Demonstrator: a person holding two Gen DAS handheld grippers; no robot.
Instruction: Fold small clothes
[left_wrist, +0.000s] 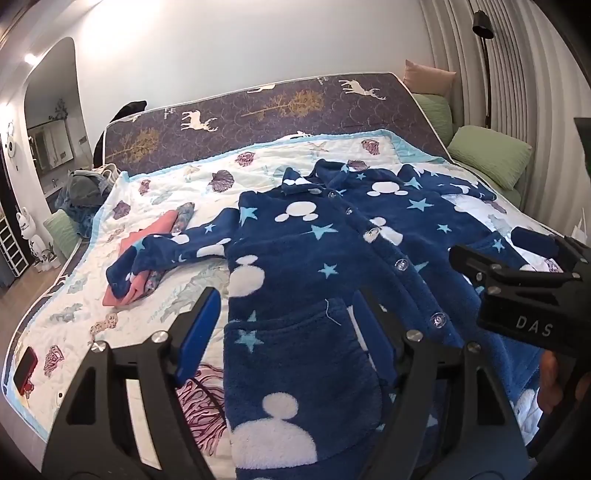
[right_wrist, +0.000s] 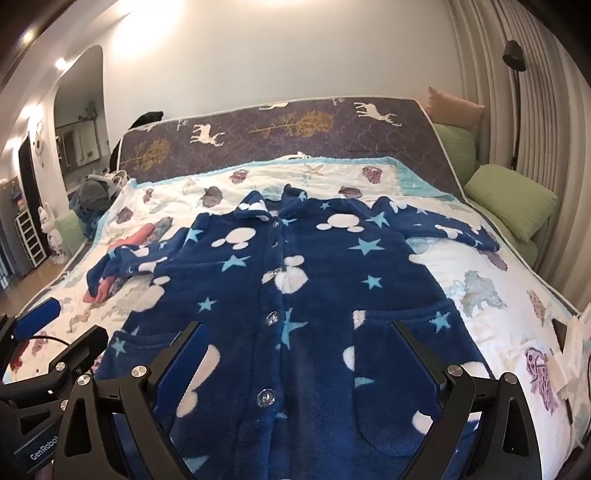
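Both our grippers, left (left_wrist: 291, 332) and right (right_wrist: 295, 362), hover open and empty over the blue pajama top (right_wrist: 295, 295) spread flat, buttoned, on the bed (right_wrist: 517, 332); we should pinch each sleeve edge cleanly before folding inward.

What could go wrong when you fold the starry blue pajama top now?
The left sleeve lies over the folded pink clothes, so pulling it in might drag that pile apart. The fleece pajama top is thick, so the open right gripper or left gripper could also pinch the quilt underneath. The buttons look done up, but a hard tug might pop one.
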